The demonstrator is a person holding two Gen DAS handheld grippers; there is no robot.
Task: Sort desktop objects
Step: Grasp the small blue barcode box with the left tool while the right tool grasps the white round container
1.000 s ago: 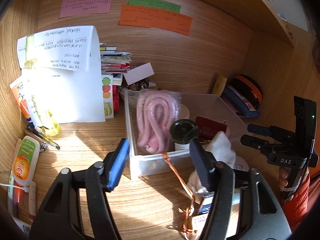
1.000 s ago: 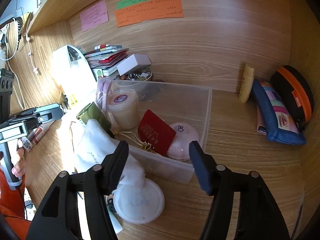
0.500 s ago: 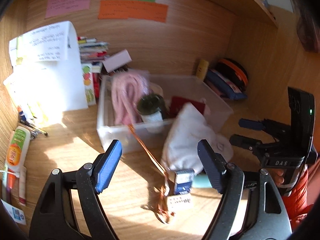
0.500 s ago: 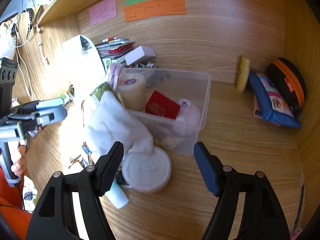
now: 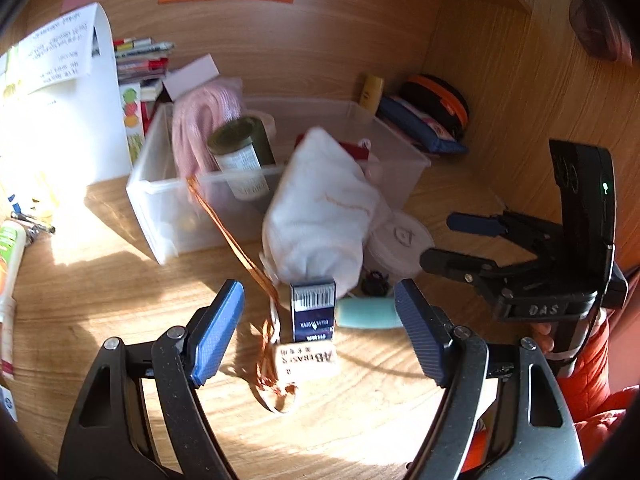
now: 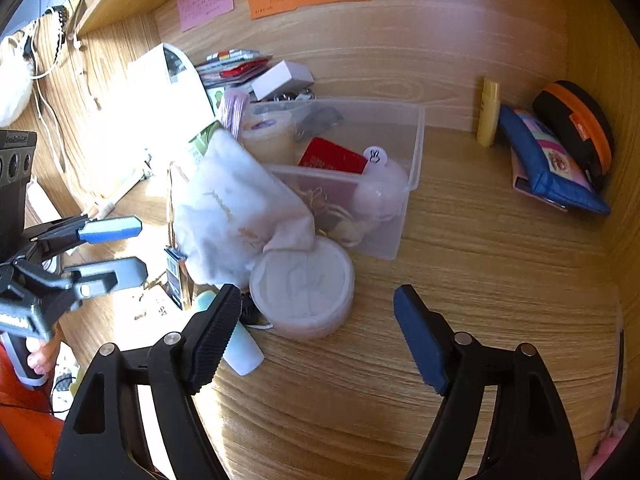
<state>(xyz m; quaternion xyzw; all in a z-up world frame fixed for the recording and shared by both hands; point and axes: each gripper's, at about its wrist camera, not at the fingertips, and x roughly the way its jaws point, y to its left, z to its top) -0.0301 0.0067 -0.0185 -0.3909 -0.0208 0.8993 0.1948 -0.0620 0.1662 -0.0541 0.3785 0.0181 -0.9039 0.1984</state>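
A clear plastic bin on the wooden desk holds a pink cord bundle, a dark green jar, a red card and a pink case. A white cloth pouch leans against its front. Before it lie a round white tin, a dark blue box, a teal tube, a tan tag and an orange string. My left gripper is open just short of the blue box. My right gripper is open near the tin.
A white paper sheet, stacked books and a white box stand at the back left. A yellow tube, a blue pencil case and a black-orange case lie at the back right. Tubes lie far left.
Both grippers have pulled back from the bin and stayed open. The pouch, tin, blue box and tag now lie in front of the bin in full view.
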